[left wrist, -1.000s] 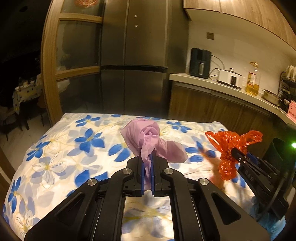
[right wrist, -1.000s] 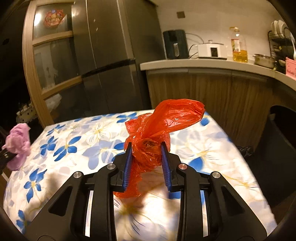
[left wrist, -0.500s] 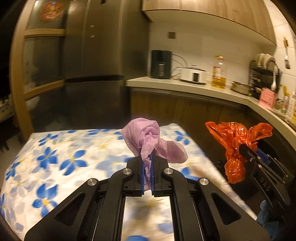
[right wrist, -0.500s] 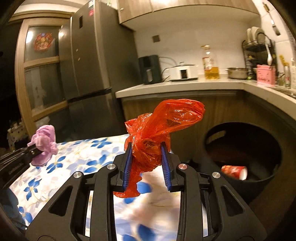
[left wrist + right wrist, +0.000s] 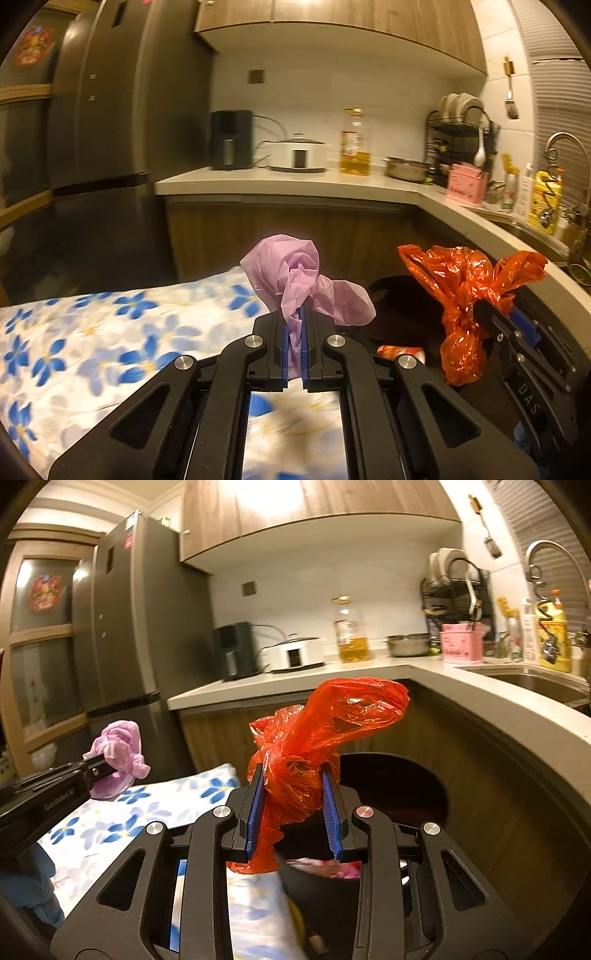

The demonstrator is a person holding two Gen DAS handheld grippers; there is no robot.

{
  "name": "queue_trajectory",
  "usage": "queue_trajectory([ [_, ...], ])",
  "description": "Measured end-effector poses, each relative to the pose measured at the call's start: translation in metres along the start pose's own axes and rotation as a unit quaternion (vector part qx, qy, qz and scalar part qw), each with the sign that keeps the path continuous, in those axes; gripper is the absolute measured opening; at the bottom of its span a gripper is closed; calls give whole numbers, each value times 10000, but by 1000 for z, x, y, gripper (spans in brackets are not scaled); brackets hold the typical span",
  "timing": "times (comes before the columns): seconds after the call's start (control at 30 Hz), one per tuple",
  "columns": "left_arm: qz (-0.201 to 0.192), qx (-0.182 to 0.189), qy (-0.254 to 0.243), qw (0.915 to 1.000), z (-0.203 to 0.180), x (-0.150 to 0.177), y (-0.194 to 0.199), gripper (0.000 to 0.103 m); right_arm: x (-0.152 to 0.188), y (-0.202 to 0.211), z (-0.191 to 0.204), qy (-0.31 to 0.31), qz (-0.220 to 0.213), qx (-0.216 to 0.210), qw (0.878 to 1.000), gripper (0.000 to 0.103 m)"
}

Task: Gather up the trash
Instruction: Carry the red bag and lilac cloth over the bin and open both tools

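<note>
My left gripper [image 5: 293,332] is shut on a crumpled lilac plastic bag [image 5: 295,280], held up over the far edge of the flowered table [image 5: 110,332]. To its right, my right gripper [image 5: 498,317] is shut on a knotted orange plastic bag [image 5: 465,295]. In the right wrist view the orange bag [image 5: 317,746] sits between the blue pads of the right gripper [image 5: 293,801], above a dark round bin [image 5: 399,786]. The lilac bag [image 5: 118,753] and the left gripper [image 5: 94,771] show at the left. A red-and-white cup [image 5: 400,352] lies inside the bin [image 5: 402,299].
A curved counter [image 5: 480,701] wraps around the bin, carrying an air fryer [image 5: 231,140], a cooker [image 5: 297,153], an oil bottle [image 5: 354,142], a dish rack [image 5: 461,140] and a sink [image 5: 546,683]. A grey fridge [image 5: 122,627] stands at the left.
Both grippers swung right from over the flowered table towards the counter corner, keeping hold of their bags. The dark bin with the cup in it came into view below them.
</note>
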State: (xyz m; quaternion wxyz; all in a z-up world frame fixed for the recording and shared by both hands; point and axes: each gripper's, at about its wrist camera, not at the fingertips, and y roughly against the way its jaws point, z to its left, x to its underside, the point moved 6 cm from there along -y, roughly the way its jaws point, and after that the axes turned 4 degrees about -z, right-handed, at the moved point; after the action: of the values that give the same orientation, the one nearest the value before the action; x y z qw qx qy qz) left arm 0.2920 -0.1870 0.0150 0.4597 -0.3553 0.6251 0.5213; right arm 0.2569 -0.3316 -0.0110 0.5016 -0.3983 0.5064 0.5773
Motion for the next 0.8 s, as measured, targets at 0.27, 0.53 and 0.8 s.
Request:
queue_trajectory([
  [0.27,37,493,-165,9986,-59,-4,-35,5,-4,-1,-47,-168,-108,345,9992,29],
  [0.53,172,705,-376,9967,-99,2,-64,5,0,-9,-69,-186,-120,455,9987,29],
  [0.8,264,765,-477,9956,-110,8,-81,6,3,-18,-74,-239,-88,445,9987,29],
])
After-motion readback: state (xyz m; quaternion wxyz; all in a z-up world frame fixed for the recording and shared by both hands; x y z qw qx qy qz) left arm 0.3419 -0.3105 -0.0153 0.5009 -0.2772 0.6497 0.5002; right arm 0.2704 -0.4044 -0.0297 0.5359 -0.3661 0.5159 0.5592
